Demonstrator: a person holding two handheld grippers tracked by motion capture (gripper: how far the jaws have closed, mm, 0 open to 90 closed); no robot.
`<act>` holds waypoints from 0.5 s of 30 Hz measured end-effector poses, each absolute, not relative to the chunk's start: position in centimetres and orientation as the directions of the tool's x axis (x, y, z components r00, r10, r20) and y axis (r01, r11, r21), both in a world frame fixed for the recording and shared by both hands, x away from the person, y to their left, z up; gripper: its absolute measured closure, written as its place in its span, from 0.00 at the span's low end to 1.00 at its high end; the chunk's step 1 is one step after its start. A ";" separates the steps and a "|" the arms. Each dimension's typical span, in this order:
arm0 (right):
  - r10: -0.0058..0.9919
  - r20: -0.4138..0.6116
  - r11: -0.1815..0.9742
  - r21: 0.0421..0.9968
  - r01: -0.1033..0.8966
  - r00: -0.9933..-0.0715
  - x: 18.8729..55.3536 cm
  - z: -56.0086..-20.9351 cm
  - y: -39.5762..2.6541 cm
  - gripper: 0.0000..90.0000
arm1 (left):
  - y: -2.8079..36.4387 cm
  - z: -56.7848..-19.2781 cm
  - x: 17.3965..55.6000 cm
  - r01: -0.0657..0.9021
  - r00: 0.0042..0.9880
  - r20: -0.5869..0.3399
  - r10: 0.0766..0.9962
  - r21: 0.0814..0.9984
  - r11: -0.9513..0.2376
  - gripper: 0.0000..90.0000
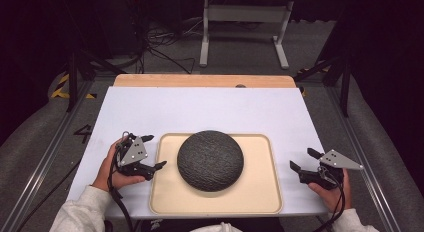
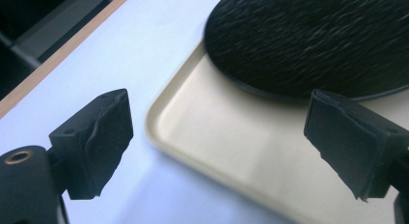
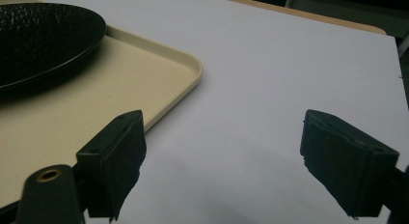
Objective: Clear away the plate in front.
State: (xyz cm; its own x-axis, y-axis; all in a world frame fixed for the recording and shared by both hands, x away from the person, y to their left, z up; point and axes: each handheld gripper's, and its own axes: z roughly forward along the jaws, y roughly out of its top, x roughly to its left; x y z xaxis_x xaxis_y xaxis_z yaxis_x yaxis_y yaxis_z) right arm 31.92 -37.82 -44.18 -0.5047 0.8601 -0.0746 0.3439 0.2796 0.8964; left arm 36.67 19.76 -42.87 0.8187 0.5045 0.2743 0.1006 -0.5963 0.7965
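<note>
A person sat at a table covered by a pale blue-white sheet (image 1: 200, 107), holding a two-jaw gripper in each hand. At the middle of the near side lay a shallow cream tray (image 1: 260, 192), and everything else is placed here relative to it.

On the tray, slightly toward its far half, rested a round, dark grey, rough-textured plate (image 1: 210, 160), apparently turned upside down so that it domed upward. It lay wholly inside the tray's rim.

The left gripper (image 1: 154, 152) hovered at the tray's left edge, its jaws spread wide and holding nothing. In the left gripper view the tray's rounded corner (image 2: 159, 118) lay between the two black jaws, with the plate's dark edge (image 2: 308, 40) just beyond.

The right gripper (image 1: 304, 159) waited just off the tray's right edge, apart from it, above the bare sheet. Its jaws were also spread wide and empty. In the right gripper view the tray's right rim (image 3: 188, 69) and part of the plate (image 3: 43, 35) lay off to the left of the jaws.

The work seemed to be at its opening step, an approach with nothing yet grasped. The next move would probably call for the left gripper to advance over the tray's rim toward the plate's low edge. That edge sits close to the tray floor, so a jaw would need to slip beneath it.
</note>
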 end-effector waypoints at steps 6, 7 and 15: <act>0.860 -0.077 0.277 0.901 0.334 -0.505 32.0 -44.2 -37.9 0.18 | 21.6 -43.3 36.9 0.144 0.793 0.260 0.551 0.799 -0.584 0.12; 0.860 -0.079 0.281 0.898 0.338 -0.504 32.0 -44.2 -37.9 0.18 | 21.9 -43.4 37.0 0.153 0.787 0.258 0.560 0.798 -0.582 0.12; 0.858 -0.088 0.288 0.898 0.333 -0.506 31.9 -44.2 -37.8 0.18 | 24.6 -45.0 37.5 0.242 0.759 0.191 0.622 0.805 -0.542 0.11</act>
State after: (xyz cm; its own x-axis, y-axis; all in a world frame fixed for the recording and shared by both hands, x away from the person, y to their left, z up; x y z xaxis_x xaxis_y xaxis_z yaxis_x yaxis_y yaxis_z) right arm 31.87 -37.78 -44.22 -0.5062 0.8580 -0.0877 0.3330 0.2882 0.8978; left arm 37.50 24.64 -44.99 0.7590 0.6225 0.1909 0.2417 -0.5416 0.8051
